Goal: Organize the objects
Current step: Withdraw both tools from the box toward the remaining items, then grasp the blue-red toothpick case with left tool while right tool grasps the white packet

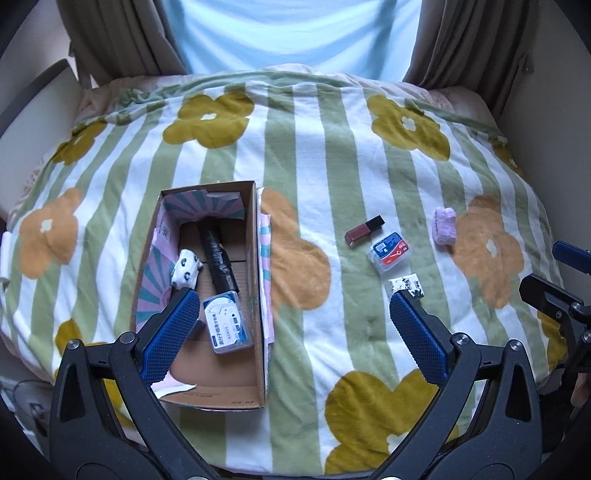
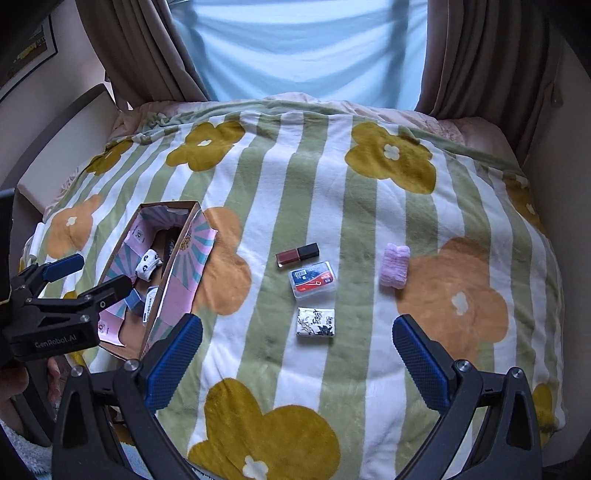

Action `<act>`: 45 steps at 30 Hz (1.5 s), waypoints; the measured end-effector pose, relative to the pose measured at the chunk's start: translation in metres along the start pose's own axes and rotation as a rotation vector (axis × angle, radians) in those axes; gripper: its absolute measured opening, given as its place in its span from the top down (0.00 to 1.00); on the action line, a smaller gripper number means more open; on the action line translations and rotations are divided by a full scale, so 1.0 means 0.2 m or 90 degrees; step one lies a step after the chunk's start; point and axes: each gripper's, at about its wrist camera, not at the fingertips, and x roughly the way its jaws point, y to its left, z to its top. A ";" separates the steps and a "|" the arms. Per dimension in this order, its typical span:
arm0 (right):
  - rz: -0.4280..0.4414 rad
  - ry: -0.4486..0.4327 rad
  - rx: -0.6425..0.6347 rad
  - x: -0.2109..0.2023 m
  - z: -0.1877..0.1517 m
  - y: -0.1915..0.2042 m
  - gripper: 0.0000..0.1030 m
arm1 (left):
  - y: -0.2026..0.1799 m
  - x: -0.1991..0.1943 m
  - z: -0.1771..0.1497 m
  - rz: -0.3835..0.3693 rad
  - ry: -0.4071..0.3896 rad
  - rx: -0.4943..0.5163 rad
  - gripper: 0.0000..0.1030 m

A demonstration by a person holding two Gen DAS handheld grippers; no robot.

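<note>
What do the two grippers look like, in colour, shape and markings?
Each gripper, the left gripper and the right gripper, has a black plastic frame with silver screws and two long fingers covered by blue pads with a fine grid texture. The left gripper's body shows pale "GenRobot.AI" lettering.

Soft daylight glows through the pale curtain point(image 1: 295, 33) at top centre, leaving the blanket point(image 2: 314, 206) evenly lit with faint shadows, while fisheye bending and dark vignetting crowd the corners.
</note>
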 end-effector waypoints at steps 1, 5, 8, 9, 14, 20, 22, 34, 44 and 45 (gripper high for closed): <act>0.000 0.001 0.003 0.00 -0.01 -0.01 0.01 | -0.01 0.00 0.00 -0.004 -0.001 -0.001 0.01; -0.007 -0.004 0.000 -0.01 -0.02 -0.03 0.01 | -0.04 -0.01 0.01 -0.016 -0.007 0.006 0.01; -0.007 -0.010 -0.002 -0.02 -0.02 -0.03 0.01 | -0.09 -0.01 0.02 -0.004 -0.011 0.025 0.01; -0.007 -0.010 -0.001 -0.02 -0.03 -0.03 0.01 | -0.10 -0.02 0.02 -0.006 -0.014 0.028 0.01; -0.006 -0.009 -0.001 -0.02 -0.03 -0.04 0.01 | -0.13 -0.02 0.05 -0.015 -0.016 0.048 0.01; -0.005 -0.005 0.001 -0.02 -0.03 -0.04 0.01 | -0.16 0.04 0.10 -0.037 0.005 0.062 0.01; -0.007 0.001 0.001 -0.01 -0.04 -0.03 0.01 | -0.18 0.06 0.12 -0.047 0.009 0.073 0.01; -0.011 0.029 0.018 0.21 -0.18 -0.02 0.01 | -0.40 0.35 0.24 -0.113 0.059 0.212 0.01; -0.030 0.023 0.045 0.59 -0.26 -0.07 0.01 | -0.61 0.82 0.24 -0.163 0.111 0.350 0.01; -0.031 0.022 0.046 0.62 -0.27 -0.08 0.01 | -0.64 0.87 0.23 -0.168 0.116 0.364 0.01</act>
